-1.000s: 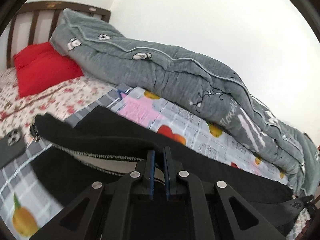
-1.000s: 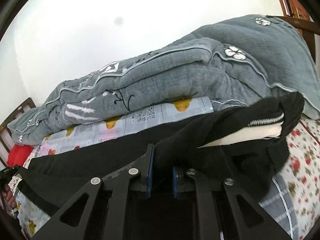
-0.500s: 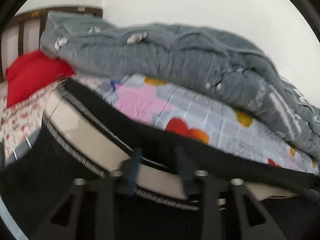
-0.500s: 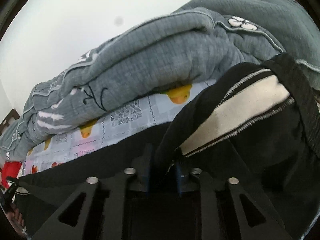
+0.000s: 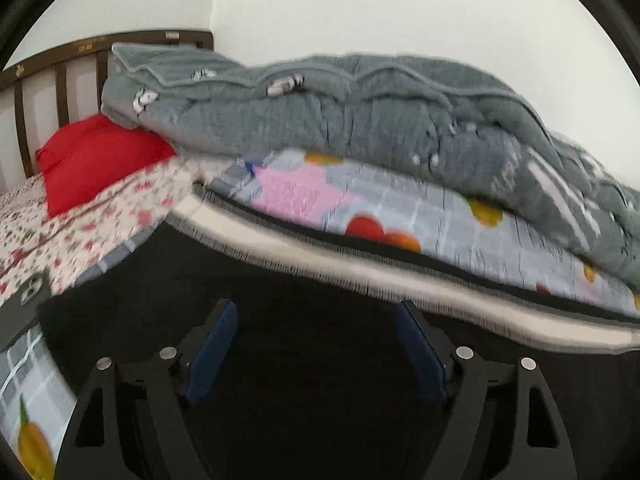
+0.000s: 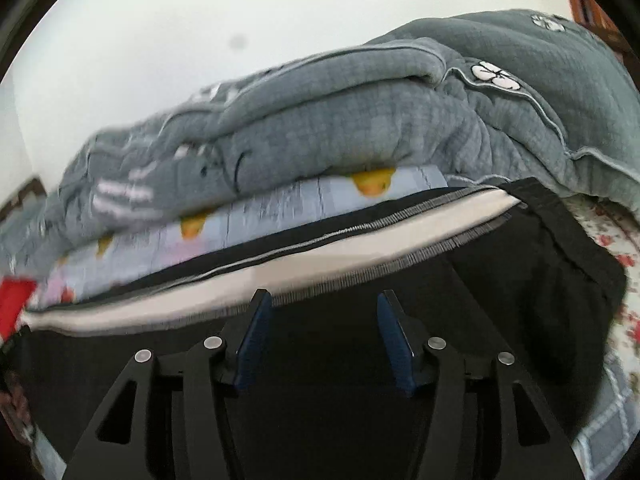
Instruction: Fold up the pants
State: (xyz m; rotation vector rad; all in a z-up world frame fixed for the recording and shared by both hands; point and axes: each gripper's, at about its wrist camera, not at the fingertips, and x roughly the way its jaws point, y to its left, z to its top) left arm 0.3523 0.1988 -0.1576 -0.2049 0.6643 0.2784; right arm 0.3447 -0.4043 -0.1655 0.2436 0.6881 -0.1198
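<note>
Black pants [image 5: 312, 320] with a cream side stripe [image 5: 360, 268] lie flat on the bed, folded lengthwise with the stripe along the far edge. My left gripper [image 5: 316, 312] is open just above the black cloth, holding nothing. In the right wrist view the same pants [image 6: 532, 264] and stripe [image 6: 360, 256] show, with the waistband end at the right. My right gripper [image 6: 324, 304] is open over the cloth, empty.
A rolled grey quilt [image 5: 360, 120] lies along the wall behind the pants, also in the right wrist view [image 6: 340, 132]. A fruit-print sheet [image 5: 400, 208] is under them. A red pillow [image 5: 92, 160], a wooden headboard [image 5: 60, 76] and a phone [image 5: 24, 300] are at the left.
Both grippers let go of the pants and opened. The lifted pant edge dropped flat onto the bed, stripe now along the far edge.
</note>
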